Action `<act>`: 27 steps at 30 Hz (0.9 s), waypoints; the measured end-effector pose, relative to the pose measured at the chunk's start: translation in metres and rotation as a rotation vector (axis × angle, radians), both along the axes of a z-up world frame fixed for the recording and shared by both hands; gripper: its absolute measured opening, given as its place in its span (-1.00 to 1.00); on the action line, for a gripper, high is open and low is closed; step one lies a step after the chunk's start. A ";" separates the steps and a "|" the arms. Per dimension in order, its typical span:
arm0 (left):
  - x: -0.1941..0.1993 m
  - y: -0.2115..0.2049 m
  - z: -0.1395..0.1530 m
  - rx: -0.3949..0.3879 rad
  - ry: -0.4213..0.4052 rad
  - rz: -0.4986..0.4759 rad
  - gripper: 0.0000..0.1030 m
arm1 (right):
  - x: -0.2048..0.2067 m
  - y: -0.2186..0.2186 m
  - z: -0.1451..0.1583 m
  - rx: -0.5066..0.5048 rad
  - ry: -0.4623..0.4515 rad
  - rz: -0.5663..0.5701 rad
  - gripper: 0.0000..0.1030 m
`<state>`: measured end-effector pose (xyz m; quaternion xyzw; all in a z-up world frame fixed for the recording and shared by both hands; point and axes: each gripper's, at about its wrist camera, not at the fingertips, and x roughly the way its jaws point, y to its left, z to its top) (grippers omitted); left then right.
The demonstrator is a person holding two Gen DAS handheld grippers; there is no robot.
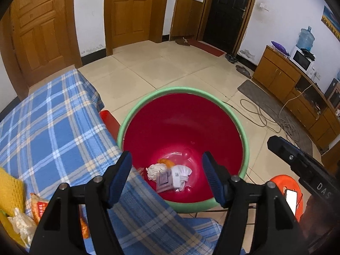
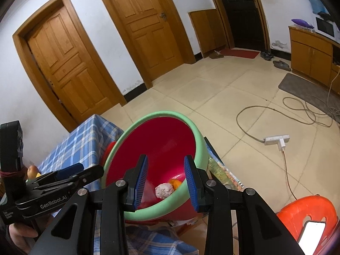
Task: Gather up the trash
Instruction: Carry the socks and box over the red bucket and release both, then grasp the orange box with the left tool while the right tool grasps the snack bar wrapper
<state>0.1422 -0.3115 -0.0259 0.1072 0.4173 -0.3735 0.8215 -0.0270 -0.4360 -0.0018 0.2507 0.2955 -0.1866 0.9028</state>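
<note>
A red trash bin with a green rim [image 1: 148, 99] stands against the table edge. At its bottom lie a crumpled white tissue [image 1: 156, 170], an orange peel [image 1: 165, 162] and white and purple wrappers [image 1: 176, 177]. My left gripper [image 1: 166, 165] hangs over the bin mouth, open, with nothing between its blue pads. In the right wrist view my right gripper [image 2: 166, 161] is also open and empty above the bin's near rim [image 2: 161, 209], where the tissue [image 2: 163, 190] and peel [image 2: 176, 183] show. The left gripper [image 2: 89, 171] is at its left.
The table with a blue plaid cloth [image 1: 53, 127] carries an orange snack wrapper [image 1: 39, 206], crumpled plastic [image 1: 21, 223] and a yellow cloth [image 1: 10, 189]. An orange stool [image 2: 297, 212] bearing a phone [image 2: 312, 231] stands right of the bin. Cables and a power strip [image 2: 276, 140] lie on the floor.
</note>
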 end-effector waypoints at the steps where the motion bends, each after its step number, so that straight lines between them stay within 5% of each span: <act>1: -0.001 0.005 0.004 -0.005 -0.004 0.010 0.32 | 0.000 0.002 0.002 -0.003 -0.003 0.005 -0.30; 13: -0.005 0.084 0.041 -0.022 -0.044 0.174 0.32 | 0.005 0.041 0.019 -0.009 -0.027 0.110 -0.21; 27: 0.002 0.213 0.072 0.083 -0.138 0.429 0.32 | 0.025 0.099 0.031 -0.009 -0.037 0.274 -0.07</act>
